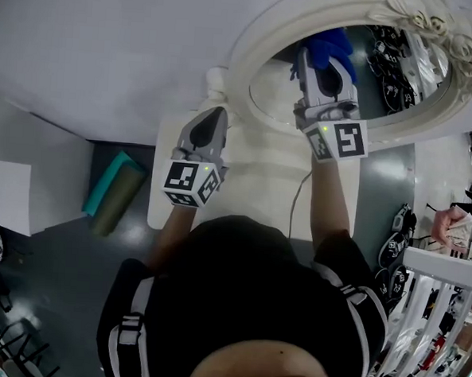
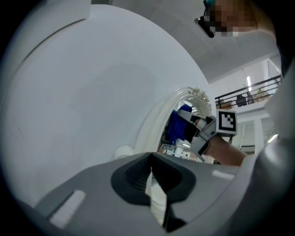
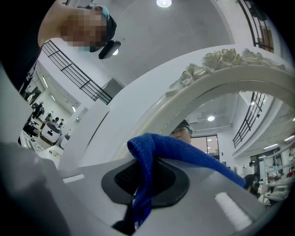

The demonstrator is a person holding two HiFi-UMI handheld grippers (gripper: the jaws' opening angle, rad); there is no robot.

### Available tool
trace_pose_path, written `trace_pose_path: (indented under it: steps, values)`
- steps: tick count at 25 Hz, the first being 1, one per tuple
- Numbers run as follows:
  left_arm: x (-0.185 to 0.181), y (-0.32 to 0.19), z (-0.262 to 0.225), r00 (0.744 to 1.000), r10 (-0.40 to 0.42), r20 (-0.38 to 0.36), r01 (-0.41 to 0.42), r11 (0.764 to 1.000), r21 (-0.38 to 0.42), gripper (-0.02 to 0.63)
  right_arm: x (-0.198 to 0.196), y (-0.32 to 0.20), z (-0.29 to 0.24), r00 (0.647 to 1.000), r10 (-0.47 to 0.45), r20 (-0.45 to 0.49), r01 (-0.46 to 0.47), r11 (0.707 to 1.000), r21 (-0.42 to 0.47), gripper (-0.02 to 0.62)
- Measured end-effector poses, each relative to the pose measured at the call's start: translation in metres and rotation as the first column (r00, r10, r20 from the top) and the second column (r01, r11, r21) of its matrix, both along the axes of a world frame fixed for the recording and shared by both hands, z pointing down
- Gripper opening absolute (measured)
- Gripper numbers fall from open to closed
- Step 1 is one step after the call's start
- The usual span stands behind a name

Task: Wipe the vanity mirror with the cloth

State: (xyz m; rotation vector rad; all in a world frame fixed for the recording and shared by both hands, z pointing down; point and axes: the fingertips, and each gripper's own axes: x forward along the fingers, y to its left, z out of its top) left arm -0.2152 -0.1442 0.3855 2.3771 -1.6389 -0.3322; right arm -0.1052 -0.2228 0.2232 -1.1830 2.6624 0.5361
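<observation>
1. Oval vanity mirror (image 1: 278,92) in a white carved frame (image 1: 253,56) stands at the rear edge of a white tabletop (image 1: 257,177).
2. Blue terry cloth (image 1: 331,44), one, is pinched in the closed jaws of the right gripper (image 1: 323,69) and lies against the glass near the mirror's upper left rim.
3. Left gripper (image 1: 215,115) hangs over the tabletop's left rear corner, just beside the frame; jaws together, nothing between them.
4. A round white knob (image 1: 217,80) sits beside the frame, between the left gripper and the wall.
5. A thin grey cable (image 1: 294,200) crosses the tabletop under the right arm.
6. One teal and olive rolled mat (image 1: 112,194) lies on the floor, left of the tabletop.
7. Count: two grippers, two marker cubes with black-and-white squares.
</observation>
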Motion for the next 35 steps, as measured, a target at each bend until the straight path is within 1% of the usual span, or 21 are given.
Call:
trace_pose_path:
  steps: [4,9,14,18,25,28,31,35]
  values:
    - [-0.007,0.0,0.002,1.0,-0.009,-0.002,0.009,1.0,-0.004,0.008,-0.015,0.002,0.011,0.999,-0.028,-0.024,0.027,1.0,-0.008,0.028]
    - [-0.013,-0.002,0.005,1.0,-0.027,-0.008,0.027,1.0,-0.01,0.008,-0.035,0.004,0.036,0.994,-0.07,-0.088,0.069,0.998,-0.01,0.028]
    - [-0.023,-0.001,0.008,0.999,-0.05,-0.003,0.05,0.999,-0.019,0.008,-0.043,0.006,0.06,0.991,-0.133,-0.023,0.132,0.99,-0.045,0.026]
    - [-0.028,-0.001,0.01,0.998,-0.067,0.002,0.067,0.997,-0.026,0.008,-0.043,0.004,0.074,0.99,-0.136,-0.037,0.133,0.989,-0.064,0.026]
    - [-0.027,0.003,0.009,0.998,-0.067,0.009,0.068,0.997,-0.026,0.008,-0.048,0.004,0.098,0.986,-0.157,-0.052,0.152,0.985,-0.086,0.026]
    - [-0.025,0.004,0.007,0.998,-0.067,0.015,0.067,0.997,-0.023,0.009,-0.049,0.005,0.1,0.985,-0.162,-0.058,0.157,0.984,-0.083,0.026]
    - [-0.02,0.006,0.003,0.997,-0.071,0.022,0.071,0.997,-0.019,0.008,-0.049,0.006,0.099,0.987,-0.144,-0.07,0.138,0.987,-0.081,0.028]
    - [-0.016,0.015,-0.002,0.996,-0.079,0.032,0.08,0.997,-0.014,0.008,-0.043,0.016,0.092,0.99,-0.136,-0.048,0.132,0.988,-0.078,0.028]
